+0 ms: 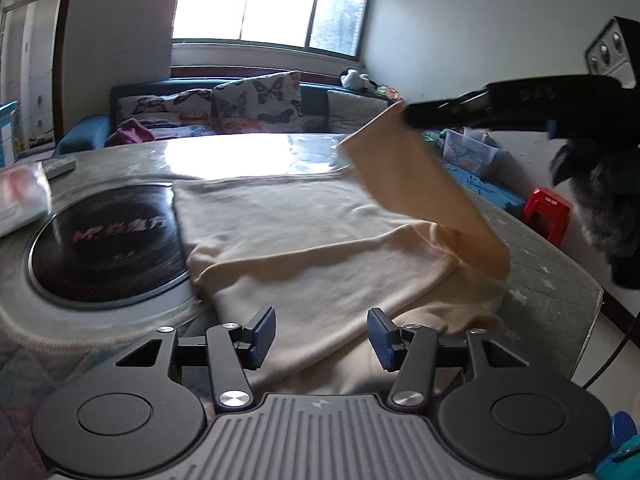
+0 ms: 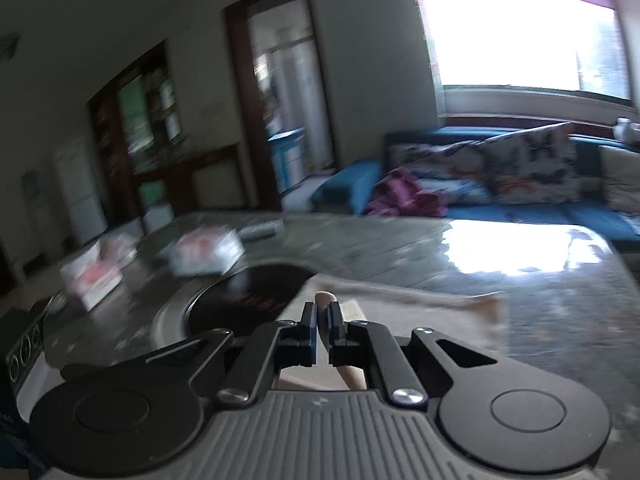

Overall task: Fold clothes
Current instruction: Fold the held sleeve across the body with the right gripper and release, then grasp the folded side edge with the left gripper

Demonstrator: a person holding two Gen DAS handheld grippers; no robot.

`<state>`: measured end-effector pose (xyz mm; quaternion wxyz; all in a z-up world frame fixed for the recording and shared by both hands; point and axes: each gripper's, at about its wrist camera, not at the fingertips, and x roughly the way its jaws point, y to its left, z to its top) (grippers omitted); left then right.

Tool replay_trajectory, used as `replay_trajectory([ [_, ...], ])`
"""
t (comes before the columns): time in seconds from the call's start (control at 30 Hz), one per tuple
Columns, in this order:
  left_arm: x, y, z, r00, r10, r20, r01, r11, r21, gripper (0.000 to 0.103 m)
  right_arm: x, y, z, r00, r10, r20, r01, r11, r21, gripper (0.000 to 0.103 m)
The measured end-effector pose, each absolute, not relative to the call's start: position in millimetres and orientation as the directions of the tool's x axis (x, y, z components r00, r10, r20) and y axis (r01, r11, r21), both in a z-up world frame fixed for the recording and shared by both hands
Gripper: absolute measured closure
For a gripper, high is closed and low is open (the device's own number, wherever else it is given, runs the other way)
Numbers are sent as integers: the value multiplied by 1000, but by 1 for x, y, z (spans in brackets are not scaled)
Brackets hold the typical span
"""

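A cream garment (image 1: pixel 304 236) lies spread on the grey marble table (image 1: pixel 552 280). My right gripper (image 1: pixel 408 114) is shut on the end of its sleeve (image 1: pixel 420 176) and holds it raised above the garment's right side. In the right wrist view the sleeve end (image 2: pixel 325 300) sticks out between the shut fingers of the right gripper (image 2: pixel 322 320), with the garment (image 2: pixel 420 300) below. My left gripper (image 1: pixel 322 334) is open and empty, low over the garment's near edge.
A round black hob (image 1: pixel 108 244) is set in the table, left of the garment. White packets (image 2: pixel 208 252) and a remote (image 1: pixel 60 166) lie at the table's far left. A blue sofa with butterfly cushions (image 1: pixel 256 100) stands behind. A red stool (image 1: pixel 546 212) is at the right.
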<state>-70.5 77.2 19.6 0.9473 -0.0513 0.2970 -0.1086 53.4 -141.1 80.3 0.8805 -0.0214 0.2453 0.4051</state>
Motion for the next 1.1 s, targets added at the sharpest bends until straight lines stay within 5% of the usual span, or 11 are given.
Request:
replay_trajectory([
  [0.47,-79,91,14,805,-210,-555,121,974,-192,49,18,-67,41,325,739,-590,-848,504,164,93],
  [0.57,-78,90,16,807,-207,-553,118,974,-193,49,15,-78,48,342,732,-589,-845,514,148,92],
  [0.8,-75,86,25,818,-207,-536,127,975,-184,51,21,-138,55,474,623,-622,-767,640,56,67],
  [1.1,-51,70,16,775,-172,-608,117,985,-130,69,20,-224,30,570,448,-688,-604,797,19,60],
])
